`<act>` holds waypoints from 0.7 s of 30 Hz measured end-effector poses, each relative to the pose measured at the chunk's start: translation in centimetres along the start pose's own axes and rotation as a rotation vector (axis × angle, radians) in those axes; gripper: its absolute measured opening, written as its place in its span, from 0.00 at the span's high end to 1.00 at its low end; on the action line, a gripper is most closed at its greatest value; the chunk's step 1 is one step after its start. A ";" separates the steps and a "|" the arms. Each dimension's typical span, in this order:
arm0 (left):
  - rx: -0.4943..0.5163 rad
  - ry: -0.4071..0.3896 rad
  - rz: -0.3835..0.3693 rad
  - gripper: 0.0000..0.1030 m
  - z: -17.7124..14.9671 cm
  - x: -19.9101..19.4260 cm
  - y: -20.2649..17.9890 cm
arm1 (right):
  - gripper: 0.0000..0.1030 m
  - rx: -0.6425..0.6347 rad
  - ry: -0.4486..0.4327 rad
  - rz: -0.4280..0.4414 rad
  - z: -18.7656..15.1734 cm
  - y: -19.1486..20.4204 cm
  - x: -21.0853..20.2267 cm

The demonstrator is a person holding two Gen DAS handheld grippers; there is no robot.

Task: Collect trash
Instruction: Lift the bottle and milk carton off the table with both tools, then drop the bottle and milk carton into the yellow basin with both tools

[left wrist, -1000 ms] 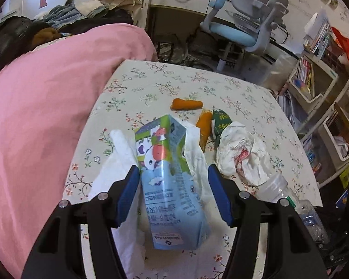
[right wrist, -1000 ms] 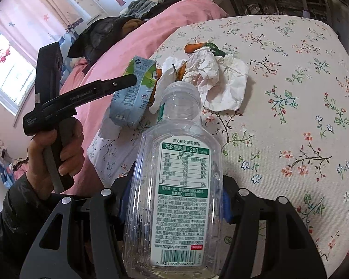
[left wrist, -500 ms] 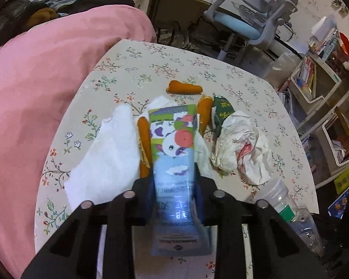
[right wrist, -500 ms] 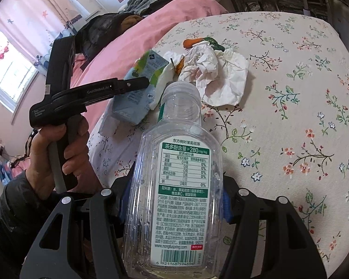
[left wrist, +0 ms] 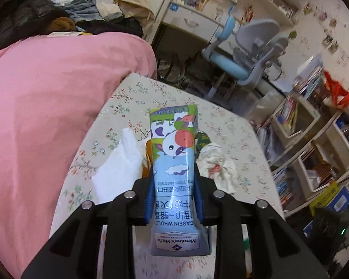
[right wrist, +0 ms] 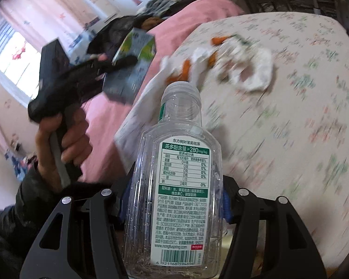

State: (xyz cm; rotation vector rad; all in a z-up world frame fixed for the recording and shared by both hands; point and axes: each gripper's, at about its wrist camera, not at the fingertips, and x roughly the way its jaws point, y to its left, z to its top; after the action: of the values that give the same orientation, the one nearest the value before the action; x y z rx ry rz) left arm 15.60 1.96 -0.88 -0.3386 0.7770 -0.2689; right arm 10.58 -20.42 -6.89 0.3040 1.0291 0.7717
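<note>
The left claw clamps the milk carton, long axis along the fingers, lifted clear above the table. The right claw grips the empty bottle. Crumpled paper remains on the table beyond the carton.

The left gripper has closed on the milk carton, lifting it clear of the bench.
</note>
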 end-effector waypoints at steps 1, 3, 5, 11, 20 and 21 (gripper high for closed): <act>-0.002 -0.006 -0.003 0.73 -0.6 -0.8 0.0 | 0.45 -0.011 0.012 0.011 -1.1 0.8 -0.1; -0.004 -0.010 -0.005 0.73 -1.4 -1.7 0.0 | 0.45 -0.031 0.035 0.016 -2.9 1.9 -0.1; -0.011 -0.010 -0.010 0.72 -2.4 -2.5 -0.1 | 0.45 -0.073 0.068 -0.007 -4.9 3.3 0.1; -0.010 0.006 -0.027 0.73 -5.4 -4.6 -0.6 | 0.45 -0.147 0.173 -0.073 -9.1 5.2 2.2; 0.029 0.092 -0.053 0.73 -10.7 -5.9 -2.2 | 0.42 -0.123 0.247 -0.222 -9.7 4.2 4.4; 0.038 0.113 -0.056 0.73 -11.3 -5.7 -2.5 | 0.42 -0.101 0.206 -0.227 -9.4 3.9 3.5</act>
State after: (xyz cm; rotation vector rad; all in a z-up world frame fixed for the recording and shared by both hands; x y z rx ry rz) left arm 3.26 -0.56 -3.75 -0.3116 0.8732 -0.3574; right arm 1.81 -16.36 -11.68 0.0190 1.1903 0.6555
